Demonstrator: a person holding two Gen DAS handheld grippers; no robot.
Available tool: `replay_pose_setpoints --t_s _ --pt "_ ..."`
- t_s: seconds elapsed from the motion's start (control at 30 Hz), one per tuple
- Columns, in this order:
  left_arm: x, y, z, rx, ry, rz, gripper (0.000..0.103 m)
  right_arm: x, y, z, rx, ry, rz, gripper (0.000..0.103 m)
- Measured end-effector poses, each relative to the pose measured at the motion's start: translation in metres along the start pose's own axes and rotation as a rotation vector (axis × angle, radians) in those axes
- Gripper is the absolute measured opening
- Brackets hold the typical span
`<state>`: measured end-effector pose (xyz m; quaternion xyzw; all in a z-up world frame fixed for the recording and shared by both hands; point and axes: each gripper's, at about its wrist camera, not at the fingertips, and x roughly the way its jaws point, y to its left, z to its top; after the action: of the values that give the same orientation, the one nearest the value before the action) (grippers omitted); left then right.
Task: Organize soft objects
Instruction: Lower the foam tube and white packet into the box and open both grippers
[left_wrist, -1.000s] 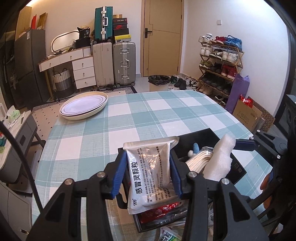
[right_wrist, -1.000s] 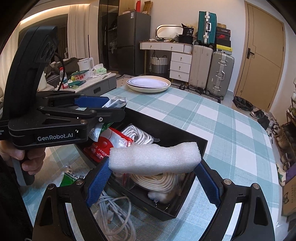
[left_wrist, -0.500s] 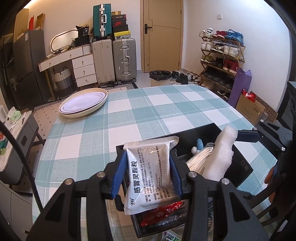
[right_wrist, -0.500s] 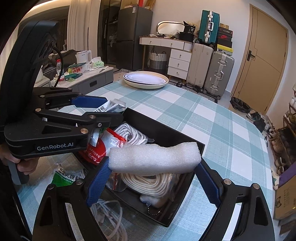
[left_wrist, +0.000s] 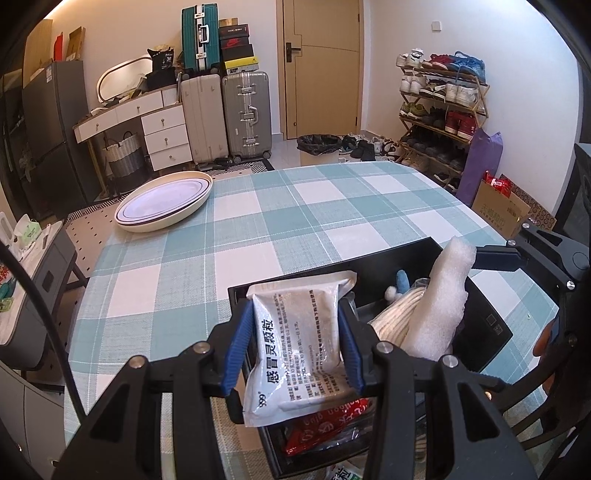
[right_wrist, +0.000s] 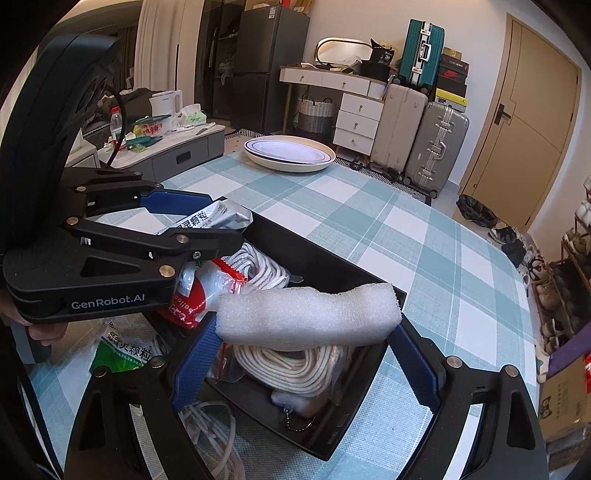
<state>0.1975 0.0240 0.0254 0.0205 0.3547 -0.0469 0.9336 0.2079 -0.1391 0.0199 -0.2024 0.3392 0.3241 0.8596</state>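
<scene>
Left gripper (left_wrist: 295, 343) pinches silver sachet (left_wrist: 299, 347) over near-left end of black box (left_wrist: 487, 321), likely to drop in. Right gripper (right_wrist: 306, 347), spread wide, clamps foam roll (right_wrist: 306, 314) endwise above rope coil (right_wrist: 295, 362) in the box, probably staged likewise.

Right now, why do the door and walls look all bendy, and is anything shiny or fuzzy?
Left wrist view: the fisheye lens bows the door and darkens the corners; the silver sachet in the left gripper shows faint glare but sharp print. Right wrist view: the same curving bends the door, and the foam piece looks sharp, not fuzzy.
</scene>
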Motion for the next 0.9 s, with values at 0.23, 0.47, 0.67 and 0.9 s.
replay_pose_setpoints --t_s 0.23,0.47,0.67,0.9 --pt "0.0057 -0.0033 -0.0014 0.009 0.014 -0.004 0.044 0.0006 -0.0004 0.0006 0.001 0.0 0.003 0.091" --pt "0.0091 -0.0045 -0.0019 0.014 0.023 -0.005 0.044 0.0021 0.0008 0.0001 -0.006 0.0 0.009 0.091" --pt "0.0096 -0.0034 -0.0024 -0.003 0.023 -0.02 0.048 0.0031 0.0011 0.0004 -0.008 0.001 0.005 0.091" --pt "0.0027 -0.0087 -0.0035 0.019 0.028 -0.039 0.058 -0.0009 0.0025 0.0006 -0.015 -0.008 -0.011 0.098"
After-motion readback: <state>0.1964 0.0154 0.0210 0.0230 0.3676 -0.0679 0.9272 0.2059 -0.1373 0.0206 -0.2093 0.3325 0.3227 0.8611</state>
